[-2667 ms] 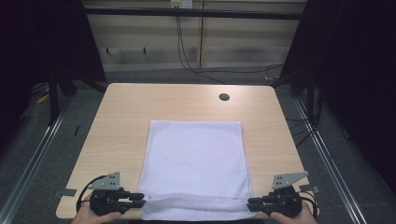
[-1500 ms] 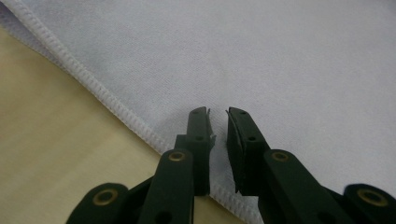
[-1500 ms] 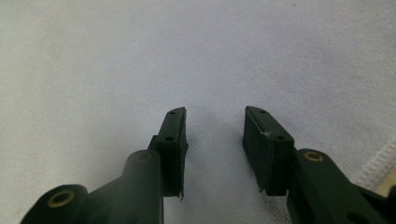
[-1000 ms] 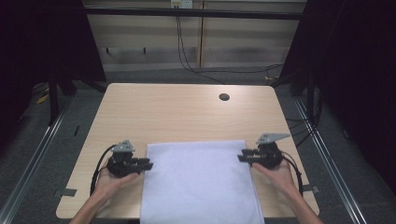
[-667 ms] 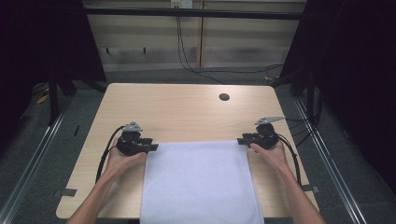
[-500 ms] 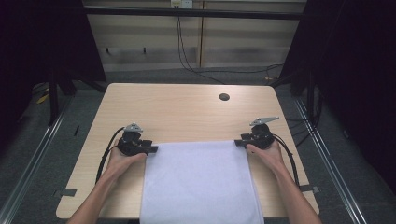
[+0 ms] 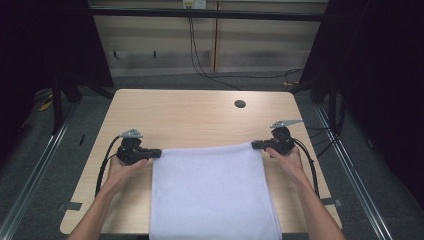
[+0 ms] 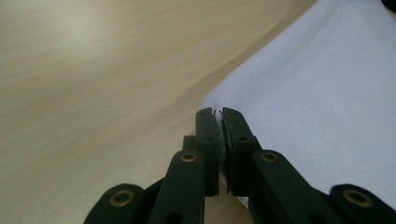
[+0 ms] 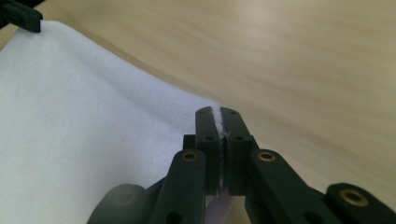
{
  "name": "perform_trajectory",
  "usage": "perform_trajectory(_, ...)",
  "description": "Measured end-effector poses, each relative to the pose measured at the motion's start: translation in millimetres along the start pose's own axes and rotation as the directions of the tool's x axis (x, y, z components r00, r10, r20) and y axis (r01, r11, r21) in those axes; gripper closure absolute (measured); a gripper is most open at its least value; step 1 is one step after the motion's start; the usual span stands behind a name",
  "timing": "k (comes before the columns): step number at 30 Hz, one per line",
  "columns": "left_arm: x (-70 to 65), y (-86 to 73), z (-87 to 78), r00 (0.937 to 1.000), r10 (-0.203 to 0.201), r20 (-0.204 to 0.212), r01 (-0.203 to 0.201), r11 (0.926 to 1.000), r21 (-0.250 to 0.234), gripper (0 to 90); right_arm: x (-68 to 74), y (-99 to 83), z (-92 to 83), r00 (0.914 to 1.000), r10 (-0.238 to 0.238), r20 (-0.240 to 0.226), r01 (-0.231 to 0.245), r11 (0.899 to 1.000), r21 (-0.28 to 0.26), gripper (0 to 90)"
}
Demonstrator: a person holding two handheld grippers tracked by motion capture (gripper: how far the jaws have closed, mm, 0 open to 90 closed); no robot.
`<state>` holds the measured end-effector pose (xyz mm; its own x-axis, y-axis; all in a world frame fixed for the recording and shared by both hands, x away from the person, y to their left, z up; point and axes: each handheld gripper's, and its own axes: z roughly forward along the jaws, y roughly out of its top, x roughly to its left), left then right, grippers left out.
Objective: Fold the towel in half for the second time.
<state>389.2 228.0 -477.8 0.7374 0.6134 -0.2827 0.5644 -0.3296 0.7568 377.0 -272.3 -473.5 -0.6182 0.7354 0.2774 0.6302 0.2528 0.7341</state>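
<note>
Where each tool (image 7: 156, 153) clamps, towel (image 7: 212, 195) corners.

The left gripper (image 8: 221, 122) rises from the bottom of its own view, its two black jaws pressed together with a thin edge of white cloth (image 8: 327, 107) pinched between them at its corner. The cloth spreads away to the right and up toward the top right corner, its edge running diagonally across the pale wooden worktop (image 8: 93, 79), which lies to the left and above. Brass-coloured rivets show on the gripper's black linkage.
</note>
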Motion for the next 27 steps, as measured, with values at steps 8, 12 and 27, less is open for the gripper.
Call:
perform_trajectory(8, 9.5, 57.8, -23.6, 0.9978, -0.011, -0.066, 0.000, 0.9851, -0.172, 86.3, -2.2, 52.0, -24.0, 0.9994, -0.003, 0.036, 0.008, 0.990, -0.139, 86.9)
perform_trajectory(12, 4.9, 87.7, -37.2, 0.9964, 0.003, -0.085, -0.024, 0.9665, -0.255, 86.3, 0.5, 82.8, -38.0, 0.9973, -0.016, 0.072, 0.031, 0.977, -0.213, 86.9)
perform_trajectory(27, -82.7, -44.1, -70.5, 0.9822, 0.169, 0.082, -0.165, 0.9849, -0.053, 84.6, 63.1, -28.6, -76.9, 0.9794, -0.181, -0.089, 0.172, 0.980, -0.105, 85.3)
